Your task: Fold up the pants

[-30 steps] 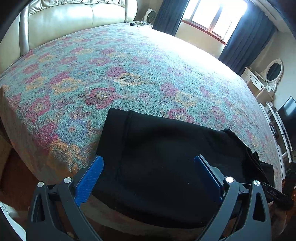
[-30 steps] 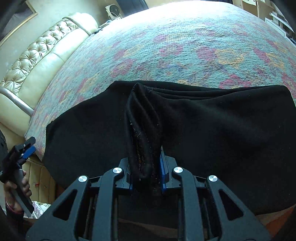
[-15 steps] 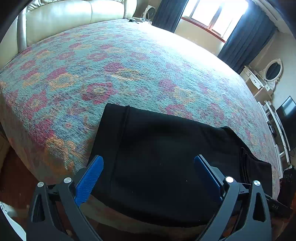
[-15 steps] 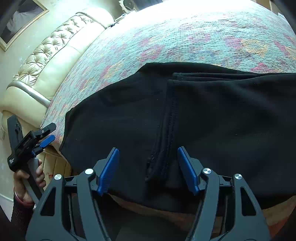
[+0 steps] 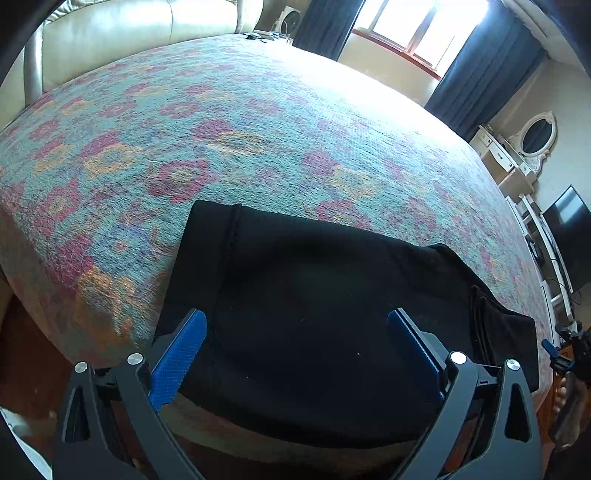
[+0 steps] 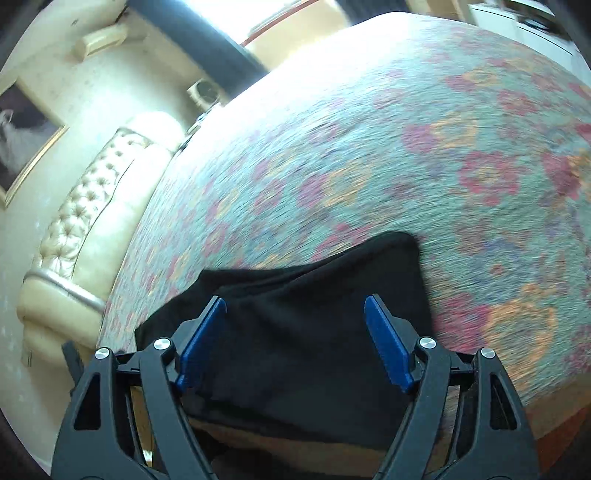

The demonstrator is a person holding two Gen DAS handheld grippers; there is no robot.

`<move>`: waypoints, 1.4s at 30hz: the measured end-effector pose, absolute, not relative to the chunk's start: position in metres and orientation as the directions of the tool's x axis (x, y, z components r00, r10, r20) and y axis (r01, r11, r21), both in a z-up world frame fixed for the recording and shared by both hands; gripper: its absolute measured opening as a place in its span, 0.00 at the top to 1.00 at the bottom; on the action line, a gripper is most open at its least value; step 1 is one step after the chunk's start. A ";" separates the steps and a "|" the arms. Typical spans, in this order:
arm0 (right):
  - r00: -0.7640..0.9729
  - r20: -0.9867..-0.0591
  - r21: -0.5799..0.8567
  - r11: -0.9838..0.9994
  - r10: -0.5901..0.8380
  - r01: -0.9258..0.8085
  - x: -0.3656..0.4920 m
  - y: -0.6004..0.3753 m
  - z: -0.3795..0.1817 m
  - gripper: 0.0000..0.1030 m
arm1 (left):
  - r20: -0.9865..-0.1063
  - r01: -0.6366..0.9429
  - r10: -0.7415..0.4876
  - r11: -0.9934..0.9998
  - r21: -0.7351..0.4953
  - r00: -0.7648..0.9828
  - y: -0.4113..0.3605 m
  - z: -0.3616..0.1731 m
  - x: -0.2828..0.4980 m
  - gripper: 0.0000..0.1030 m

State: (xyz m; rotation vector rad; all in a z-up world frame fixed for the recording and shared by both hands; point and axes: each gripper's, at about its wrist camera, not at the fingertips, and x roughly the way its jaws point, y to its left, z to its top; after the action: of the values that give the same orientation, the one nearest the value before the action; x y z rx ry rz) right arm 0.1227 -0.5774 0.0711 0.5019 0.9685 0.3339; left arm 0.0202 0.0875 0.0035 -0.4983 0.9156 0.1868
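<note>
The black pants [image 5: 314, 302] lie folded flat at the near edge of the bed, with a stitched seam near their left side and a layered end at the right. My left gripper [image 5: 295, 332] is open and empty, hovering over the pants' near edge. The pants also show in the right wrist view [image 6: 306, 314], which is blurred. My right gripper [image 6: 295, 321] is open and empty above them. The right gripper also shows at the far right of the left wrist view [image 5: 567, 354].
The bed is covered by a floral spread in teal, pink and orange [image 5: 258, 129]. A cream leather headboard [image 5: 122, 26] stands at the left. A window with dark curtains [image 5: 413, 29], a white dresser with an oval mirror [image 5: 532, 140] and a television [image 5: 569, 236] stand beyond the bed.
My right gripper opened and let go of the bunched pants fold, then pulled back and swung right. The pants now lie flat. My left gripper stayed open and rose slightly.
</note>
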 end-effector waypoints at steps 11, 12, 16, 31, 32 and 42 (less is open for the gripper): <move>0.429 -0.549 0.797 0.604 0.718 0.009 0.173 -0.622 -0.008 0.25 | -0.811 -0.389 -0.098 0.840 -0.378 0.577 0.091 -0.005 0.021 0.06; 0.412 -0.550 0.796 0.605 0.726 -0.003 0.175 -0.618 -0.008 0.25 | -0.811 -0.392 -0.096 0.839 -0.378 0.577 0.091 -0.005 0.020 0.06; 0.370 -0.558 0.791 0.611 0.743 -0.034 0.179 -0.607 -0.012 0.45 | -0.813 -0.394 -0.094 0.839 -0.376 0.575 0.092 -0.005 0.020 0.06; 0.345 -0.496 0.856 0.516 0.797 0.038 0.173 -0.637 -0.036 0.66 | -0.826 -0.408 -0.108 0.829 -0.382 0.554 0.091 -0.011 0.019 0.06; 0.338 -0.500 0.853 0.520 0.797 0.034 0.170 -0.638 -0.035 0.64 | -0.826 -0.409 -0.109 0.828 -0.383 0.554 0.091 -0.011 0.019 0.06; 0.309 -0.492 0.860 0.509 0.814 0.030 0.136 -0.644 -0.034 0.63 | -0.829 -0.401 -0.124 0.830 -0.388 0.546 0.088 -0.012 0.021 0.06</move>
State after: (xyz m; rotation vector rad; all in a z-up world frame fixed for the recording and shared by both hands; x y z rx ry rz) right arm 0.1357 -0.6440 -0.0345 0.9102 1.1515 0.6255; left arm 0.0206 0.0875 -0.0121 -0.5929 0.9947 0.1761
